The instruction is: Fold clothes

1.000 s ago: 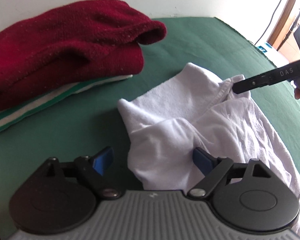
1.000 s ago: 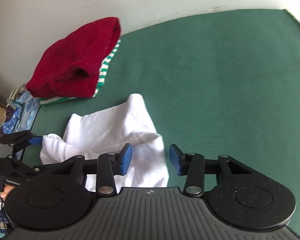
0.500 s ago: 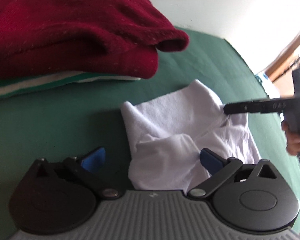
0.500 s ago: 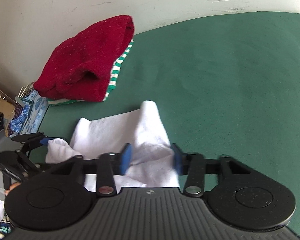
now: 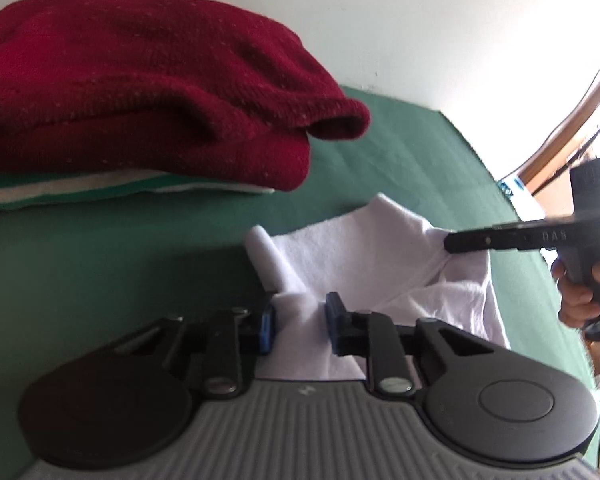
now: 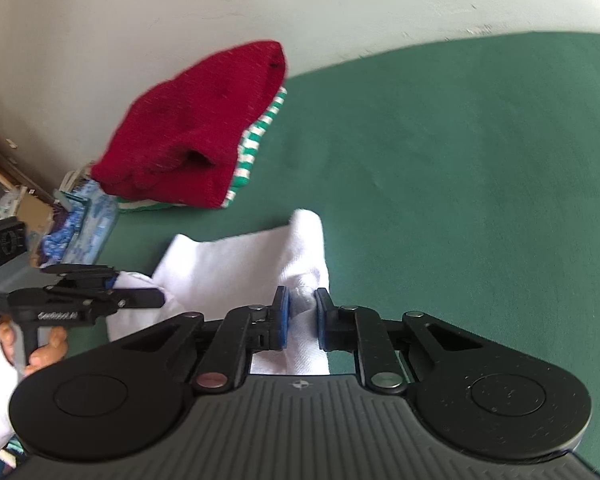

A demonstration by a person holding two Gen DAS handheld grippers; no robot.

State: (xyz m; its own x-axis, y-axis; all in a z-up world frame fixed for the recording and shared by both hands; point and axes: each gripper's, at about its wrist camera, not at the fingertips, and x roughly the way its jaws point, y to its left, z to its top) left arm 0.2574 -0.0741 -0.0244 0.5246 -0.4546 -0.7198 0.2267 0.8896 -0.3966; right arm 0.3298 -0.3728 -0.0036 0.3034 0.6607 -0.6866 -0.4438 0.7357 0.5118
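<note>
A white garment point(image 5: 364, 256) lies part-folded on the green table point(image 5: 100, 264). In the left wrist view my left gripper point(image 5: 300, 322) is shut on a bunched fold at its near left edge. My right gripper point(image 5: 450, 242) shows there from the side, at the garment's far right edge. In the right wrist view my right gripper point(image 6: 302, 316) is shut on the white garment point(image 6: 228, 268) at its right edge. My left gripper point(image 6: 156, 300) shows at the left, at the garment's other side.
A folded dark red sweater point(image 5: 140, 92) rests on a green-and-white striped garment point(image 5: 80, 192) at the table's far left by the wall; both show in the right wrist view point(image 6: 204, 132). Blue patterned items point(image 6: 80, 228) lie past the table's left edge.
Both grippers have closed on the white garment, the left at its near left fold, the right at its right edge. The left gripper has also moved nearer the red sweater pile.
</note>
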